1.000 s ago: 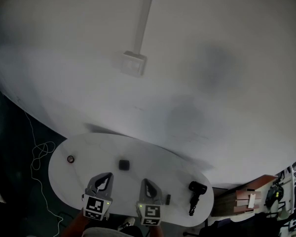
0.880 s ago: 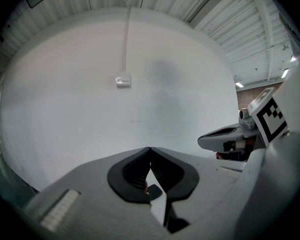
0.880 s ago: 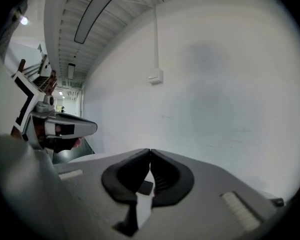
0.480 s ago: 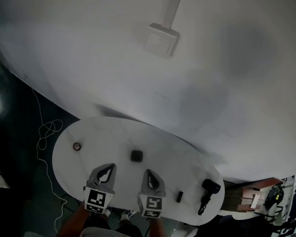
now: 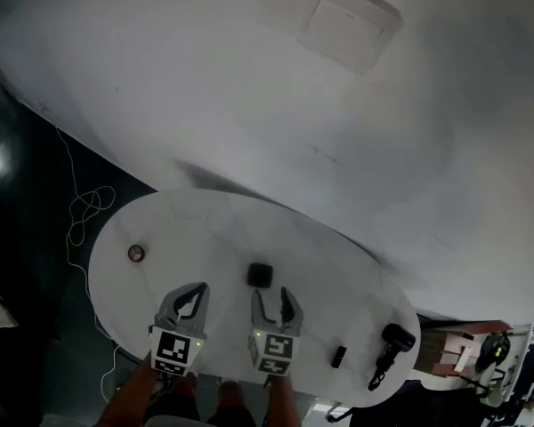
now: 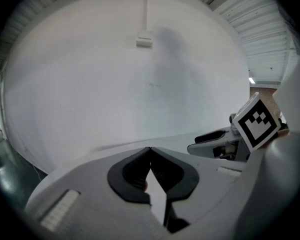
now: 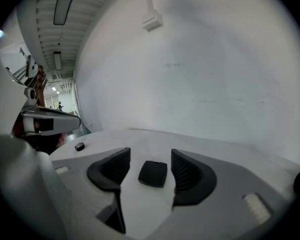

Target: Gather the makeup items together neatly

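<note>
At the near edge of the white oval table (image 5: 160,238), the left gripper (image 5: 192,294) has its jaws clenched tip to tip, and nothing is between them. Beside it, the right gripper (image 5: 273,296) has just been opening its jaws. They now stand apart and grasp nothing. A black square compact (image 7: 153,173) lies flat on the table in the gap between them, a little ahead of the tips and not touching either pad. Further to the right lie a small black stick (image 5: 338,357) and a black item with a handle (image 5: 392,345). A small round pot (image 5: 136,253) sits well apart at the left side. Behind the table is a pale wall (image 5: 205,78) with a square box (image 5: 350,23) on it.
</note>
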### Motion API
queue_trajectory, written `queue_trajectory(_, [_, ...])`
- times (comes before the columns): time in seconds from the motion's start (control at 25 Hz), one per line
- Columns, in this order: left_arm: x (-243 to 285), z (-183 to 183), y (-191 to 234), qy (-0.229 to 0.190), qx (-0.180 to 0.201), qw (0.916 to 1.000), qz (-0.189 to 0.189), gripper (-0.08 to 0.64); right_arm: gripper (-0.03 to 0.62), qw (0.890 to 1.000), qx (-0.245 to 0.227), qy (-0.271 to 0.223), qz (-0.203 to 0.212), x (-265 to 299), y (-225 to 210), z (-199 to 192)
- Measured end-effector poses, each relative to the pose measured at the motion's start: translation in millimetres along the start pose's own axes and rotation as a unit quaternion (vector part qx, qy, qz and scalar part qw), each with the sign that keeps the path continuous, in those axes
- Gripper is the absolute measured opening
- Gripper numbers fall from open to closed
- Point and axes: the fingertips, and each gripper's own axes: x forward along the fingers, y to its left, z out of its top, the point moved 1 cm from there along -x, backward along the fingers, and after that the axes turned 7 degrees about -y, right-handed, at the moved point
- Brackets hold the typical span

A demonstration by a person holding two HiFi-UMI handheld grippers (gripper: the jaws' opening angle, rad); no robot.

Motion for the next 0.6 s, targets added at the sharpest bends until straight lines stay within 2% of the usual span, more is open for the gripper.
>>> queue_trajectory(0.08, [5, -11, 4, 0.008, -0.004, 1.0, 0.002, 0.009, 0.291, 1.0, 0.005, 0.016, 0.005, 12, 2, -13])
queue_trajectory(0.2, [9, -27, 8, 0.02, -0.011, 0.9997, 0.006, 0.009, 0.31, 0.999, 0.008, 0.04, 0.005, 25, 3, -34])
queue_trajectory(0.6, [21, -67, 18, 0.051, -0.028, 0.9982, 0.014, 0.009, 0.331, 0.997, 0.003, 0.074, -0.008, 64, -3, -70])
